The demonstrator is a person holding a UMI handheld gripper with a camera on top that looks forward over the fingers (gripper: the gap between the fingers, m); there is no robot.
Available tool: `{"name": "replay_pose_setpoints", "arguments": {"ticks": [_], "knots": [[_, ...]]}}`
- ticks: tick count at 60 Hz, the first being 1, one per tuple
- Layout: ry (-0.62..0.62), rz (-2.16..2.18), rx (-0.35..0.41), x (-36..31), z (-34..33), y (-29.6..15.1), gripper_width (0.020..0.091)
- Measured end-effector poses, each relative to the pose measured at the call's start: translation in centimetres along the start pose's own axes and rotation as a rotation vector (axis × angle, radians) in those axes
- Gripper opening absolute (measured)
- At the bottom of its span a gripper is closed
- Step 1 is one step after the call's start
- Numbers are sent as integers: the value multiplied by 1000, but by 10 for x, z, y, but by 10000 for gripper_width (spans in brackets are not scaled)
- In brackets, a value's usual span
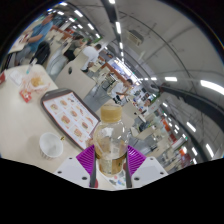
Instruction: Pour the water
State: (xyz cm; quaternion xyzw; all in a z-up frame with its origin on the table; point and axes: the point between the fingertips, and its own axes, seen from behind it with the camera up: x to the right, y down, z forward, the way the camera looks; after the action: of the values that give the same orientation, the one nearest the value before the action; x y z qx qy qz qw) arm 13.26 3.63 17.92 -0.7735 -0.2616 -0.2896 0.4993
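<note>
The tool (111, 165) is tilted, its purple-padded fingers (88, 160) pressing inward.

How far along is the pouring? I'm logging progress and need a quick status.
Done: the claw looks shut on the bottle, which holds amber liquid; its cap appears on. In hand: the bottle is upright, not tilted toward anything. Left: moving to the white cup on the table beside the menu card, opening and pouring. Whether the cup holds liquid can't be seen.
</note>
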Motion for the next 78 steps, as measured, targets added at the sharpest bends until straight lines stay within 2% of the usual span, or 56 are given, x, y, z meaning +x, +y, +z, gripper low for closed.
{"name": "replay_pose_setpoints", "arguments": {"ticks": [11, 21, 30, 32, 38, 45, 48, 53, 56, 58, 67, 74, 78], "knots": [[-130, 464, -27, -8, 13, 42, 402], [-235, 678, -61, -31, 29, 91, 404], [-271, 716, -85, -55, 40, 125, 414], [-264, 731, -46, -53, 40, 122, 411], [-271, 743, -32, -54, 38, 126, 423], [-271, 742, -26, -54, 37, 127, 491], [-280, 739, -56, -57, 37, 130, 531], [-303, 720, -114, -65, 31, 137, 776], [-306, 715, -135, -65, 22, 137, 865], [-295, 717, -151, -62, 15, 138, 841], [-262, 725, -248, -55, -44, 137, 854], [-245, 724, -302, -56, -105, 130, 852], [-243, 725, -306, -58, -139, 121, 852]]}}
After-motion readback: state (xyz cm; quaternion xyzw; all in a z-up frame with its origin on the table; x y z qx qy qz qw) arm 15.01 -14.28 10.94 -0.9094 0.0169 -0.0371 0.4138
